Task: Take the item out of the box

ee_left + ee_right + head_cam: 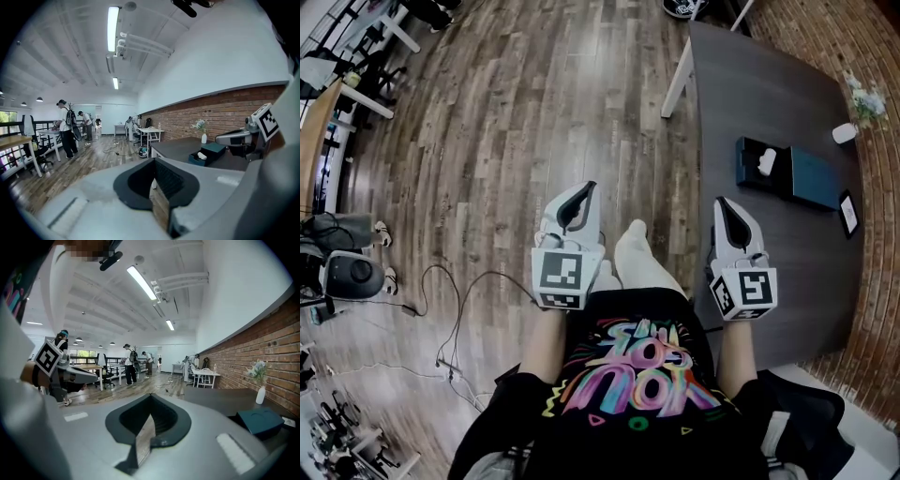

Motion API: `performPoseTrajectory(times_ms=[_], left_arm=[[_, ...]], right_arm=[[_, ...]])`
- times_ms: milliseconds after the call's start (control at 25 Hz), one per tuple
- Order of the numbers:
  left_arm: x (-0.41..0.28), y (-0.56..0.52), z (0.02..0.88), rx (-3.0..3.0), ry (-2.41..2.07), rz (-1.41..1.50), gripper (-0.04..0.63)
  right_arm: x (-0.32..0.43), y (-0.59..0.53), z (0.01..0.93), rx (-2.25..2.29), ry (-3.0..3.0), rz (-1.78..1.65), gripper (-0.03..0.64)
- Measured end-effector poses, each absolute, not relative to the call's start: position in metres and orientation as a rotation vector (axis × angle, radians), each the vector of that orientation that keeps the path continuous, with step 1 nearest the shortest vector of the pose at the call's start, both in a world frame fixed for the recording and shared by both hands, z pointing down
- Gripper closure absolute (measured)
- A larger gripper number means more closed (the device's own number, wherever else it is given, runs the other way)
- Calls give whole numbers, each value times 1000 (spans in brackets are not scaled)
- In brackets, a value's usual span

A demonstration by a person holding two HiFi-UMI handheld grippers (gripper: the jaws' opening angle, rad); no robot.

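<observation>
We hold the left gripper [578,201] and the right gripper [727,216] at waist level, both jaw pairs pressed together with nothing between. A dark teal rectangular box [797,176] lies on the matte grey table [741,84], well apart from both. A small white rounded item [766,164] sits inside it.

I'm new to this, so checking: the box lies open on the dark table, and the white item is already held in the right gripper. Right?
Not quite. The box lies open on the dark table, but the white item lies inside it, not in the right gripper, whose jaws are shut on nothing. The head view shows this.
</observation>
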State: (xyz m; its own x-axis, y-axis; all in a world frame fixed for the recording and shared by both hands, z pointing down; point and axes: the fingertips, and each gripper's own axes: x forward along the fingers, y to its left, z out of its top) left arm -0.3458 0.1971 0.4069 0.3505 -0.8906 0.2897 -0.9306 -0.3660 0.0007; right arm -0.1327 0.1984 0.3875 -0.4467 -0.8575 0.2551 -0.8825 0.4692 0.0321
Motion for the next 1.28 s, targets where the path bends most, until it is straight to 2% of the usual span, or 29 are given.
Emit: performPoseTrajectory(times_ms=[680,1280], left_arm=[[-324,33,398,2520,-1608,364,594],[-272,-67,373,2674,-1510,401,594]], right_arm=[[-107,50,386,1604,-2457,163,616],[-59,-21,381,1755,-2424,195,615]])
